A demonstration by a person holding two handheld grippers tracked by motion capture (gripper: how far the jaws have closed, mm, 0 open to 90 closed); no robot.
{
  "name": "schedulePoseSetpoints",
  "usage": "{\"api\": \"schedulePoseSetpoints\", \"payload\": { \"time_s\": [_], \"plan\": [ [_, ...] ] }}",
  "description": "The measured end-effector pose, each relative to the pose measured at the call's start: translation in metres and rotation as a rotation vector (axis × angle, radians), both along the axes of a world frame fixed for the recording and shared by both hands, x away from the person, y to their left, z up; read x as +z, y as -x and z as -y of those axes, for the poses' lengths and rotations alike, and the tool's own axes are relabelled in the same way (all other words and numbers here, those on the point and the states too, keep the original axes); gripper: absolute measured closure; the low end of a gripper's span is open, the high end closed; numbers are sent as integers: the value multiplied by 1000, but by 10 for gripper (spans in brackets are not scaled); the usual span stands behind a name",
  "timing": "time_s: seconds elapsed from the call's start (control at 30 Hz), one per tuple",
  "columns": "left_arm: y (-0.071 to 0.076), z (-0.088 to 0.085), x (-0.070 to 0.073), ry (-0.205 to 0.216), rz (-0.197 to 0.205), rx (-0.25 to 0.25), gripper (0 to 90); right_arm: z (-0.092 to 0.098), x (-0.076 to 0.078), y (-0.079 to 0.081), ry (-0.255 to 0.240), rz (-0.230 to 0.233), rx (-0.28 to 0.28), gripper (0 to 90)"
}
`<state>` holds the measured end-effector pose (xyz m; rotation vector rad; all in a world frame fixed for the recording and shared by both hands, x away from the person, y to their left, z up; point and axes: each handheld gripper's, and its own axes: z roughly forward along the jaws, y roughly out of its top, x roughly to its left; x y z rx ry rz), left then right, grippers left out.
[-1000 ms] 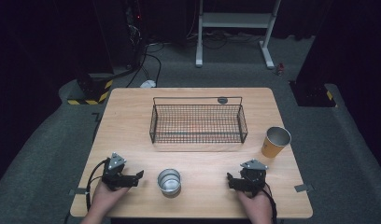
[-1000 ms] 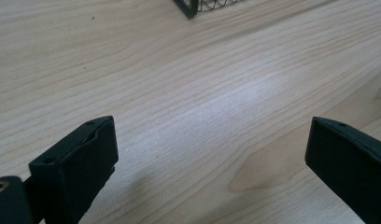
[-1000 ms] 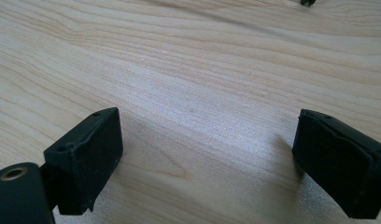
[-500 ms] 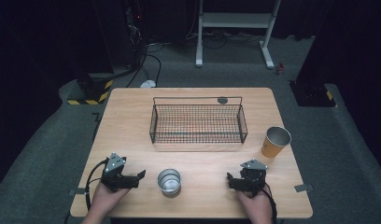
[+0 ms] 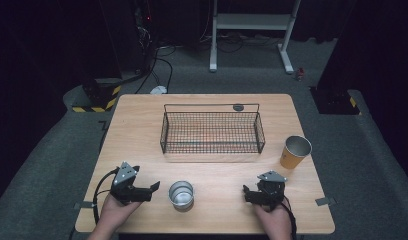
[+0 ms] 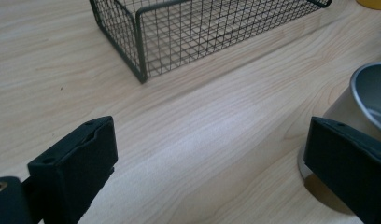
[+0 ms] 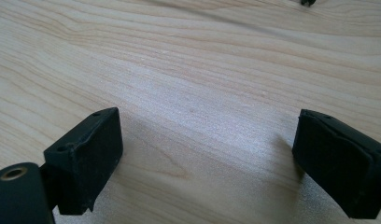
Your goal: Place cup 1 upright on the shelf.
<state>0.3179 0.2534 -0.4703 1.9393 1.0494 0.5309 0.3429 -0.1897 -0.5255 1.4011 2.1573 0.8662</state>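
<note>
Grippers sit near the front edge of the light wooden table (image 5: 142, 125), one in each hand. The left gripper (image 5: 153, 188) points at the small round shiny metal cup (image 5: 181, 194), which stands upright just beside it, between the two hands. Its black jaws are wide apart and hold nothing. In the left gripper view, the metal cup (image 6: 361, 107) is close by one jaw, but I cannot tell if they touch.

The right gripper (image 5: 246, 194) is on the other side of the cup, a bit away from it. Its jaws are wide apart too, with just bare wood between them.

Farther back, in the middle of the table, stands the black wire basket (image 5: 212, 132) with a long box shape. The orange paper cup (image 5: 293, 152) stands upright to the right of the basket, near the table's right edge.
</note>
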Motion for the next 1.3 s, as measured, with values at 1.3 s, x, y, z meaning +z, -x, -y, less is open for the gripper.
{"api": "schedulePoseSetpoints", "payload": {
  "time_s": [1.3],
  "plan": [
    [20, 65, 31, 133, 59, -268, 0, 0, 0, 1, -4, -2, -8, 90]
  ]
}}
